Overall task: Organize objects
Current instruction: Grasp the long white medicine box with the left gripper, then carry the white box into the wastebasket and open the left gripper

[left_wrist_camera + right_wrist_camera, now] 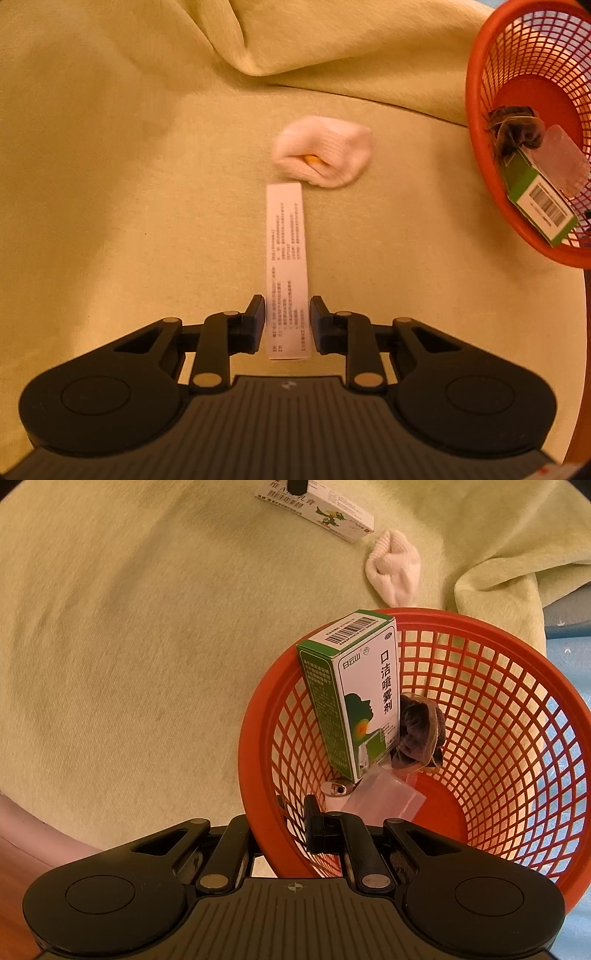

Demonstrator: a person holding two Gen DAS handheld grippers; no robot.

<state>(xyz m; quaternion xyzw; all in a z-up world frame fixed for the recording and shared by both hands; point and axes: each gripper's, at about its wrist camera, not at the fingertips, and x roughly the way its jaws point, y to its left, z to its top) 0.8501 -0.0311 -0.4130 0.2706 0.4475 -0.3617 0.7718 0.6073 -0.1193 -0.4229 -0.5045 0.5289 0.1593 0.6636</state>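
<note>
One box in left tongs

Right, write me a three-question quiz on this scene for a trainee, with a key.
1. True or false: the left gripper is shut on the white ointment box.
2. What does the right gripper clamp? A) the green spray box B) the rim of the red mesh basket C) the dark scrunchie
3. Fill in: the rolled sock lies outside the basket, on the yellow-green ___.

Key: 1 true; 2 B; 3 blanket.
</note>
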